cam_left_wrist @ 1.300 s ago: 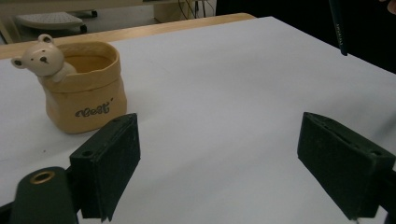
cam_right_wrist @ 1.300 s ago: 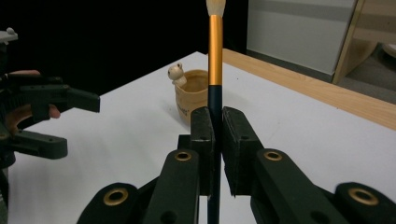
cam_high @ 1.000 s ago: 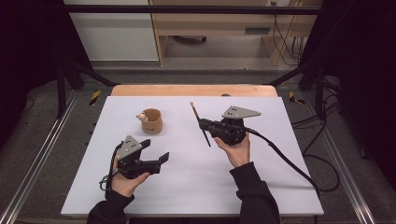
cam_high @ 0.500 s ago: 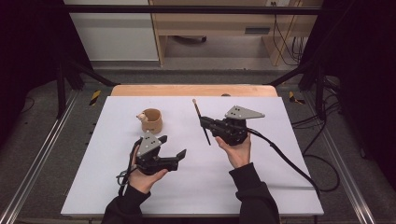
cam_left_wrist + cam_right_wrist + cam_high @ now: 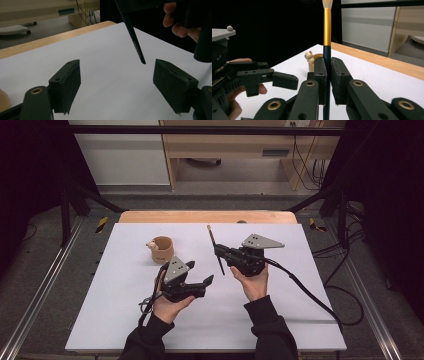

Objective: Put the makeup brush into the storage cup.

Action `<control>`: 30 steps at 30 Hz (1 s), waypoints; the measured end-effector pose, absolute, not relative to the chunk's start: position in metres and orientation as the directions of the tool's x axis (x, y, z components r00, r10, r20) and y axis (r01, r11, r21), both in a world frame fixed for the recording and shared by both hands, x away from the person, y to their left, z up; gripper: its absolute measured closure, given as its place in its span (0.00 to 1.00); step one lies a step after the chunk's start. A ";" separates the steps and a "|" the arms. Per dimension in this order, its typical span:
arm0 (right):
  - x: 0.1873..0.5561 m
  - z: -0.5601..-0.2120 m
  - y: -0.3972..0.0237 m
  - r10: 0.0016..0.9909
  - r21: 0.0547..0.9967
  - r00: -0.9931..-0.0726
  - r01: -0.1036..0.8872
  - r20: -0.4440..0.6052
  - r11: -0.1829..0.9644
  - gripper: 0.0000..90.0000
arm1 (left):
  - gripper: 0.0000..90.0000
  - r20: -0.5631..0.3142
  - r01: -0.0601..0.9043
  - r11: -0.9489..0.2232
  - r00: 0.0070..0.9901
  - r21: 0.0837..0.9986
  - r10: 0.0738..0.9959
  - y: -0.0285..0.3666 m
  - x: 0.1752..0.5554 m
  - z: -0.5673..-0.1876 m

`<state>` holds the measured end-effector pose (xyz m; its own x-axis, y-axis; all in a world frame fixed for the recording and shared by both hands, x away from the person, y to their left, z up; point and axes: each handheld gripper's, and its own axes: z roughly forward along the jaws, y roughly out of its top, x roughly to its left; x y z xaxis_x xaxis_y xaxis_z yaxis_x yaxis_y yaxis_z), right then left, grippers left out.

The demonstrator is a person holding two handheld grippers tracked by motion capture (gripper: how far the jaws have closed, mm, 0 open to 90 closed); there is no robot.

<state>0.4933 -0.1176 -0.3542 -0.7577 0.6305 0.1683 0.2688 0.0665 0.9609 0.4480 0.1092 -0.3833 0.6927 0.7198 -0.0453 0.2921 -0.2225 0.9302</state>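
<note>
Right gripper: held in the person's right hand over the middle of the tabletop, jaws pressed together on the dark handle of a paintbrush.
Paintbrush: gripped partway along its length; in the right gripper view it stands straight up between the pads, gold ferrule above the dark handle and pale bristles at the top. From the high view the bristle end points toward the far edge of the tabletop and the handle tip toward the near edge.
Left gripper: in the left hand, just left of the right gripper and nearer the near edge; jaws wide apart, nothing between them.
Handle tip: in the left gripper view the tip of the paintbrush hangs above the open jaws, closer to the right-hand pad; whether it clears that pad or touches it is hard to judge.
Small brown cup: stands left of centre on the white tabletop, beyond the left gripper, with a little animal figure on its rim, apparently a frog.
Wooden strip: runs along the far edge of the tabletop.
</note>
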 end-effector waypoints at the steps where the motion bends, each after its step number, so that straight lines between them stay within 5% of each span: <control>1: 0.493 -0.354 -0.118 0.630 0.961 -0.757 0.270 0.170 0.065 0.93 | 0.26 -0.040 0.291 -0.228 0.693 0.929 0.720 0.106 0.449 -0.382; 30: 0.490 -0.352 -0.120 0.622 0.965 -0.765 0.255 0.167 0.054 0.93 | 0.60 -0.042 0.281 -0.204 0.676 0.938 0.736 0.064 0.472 -0.369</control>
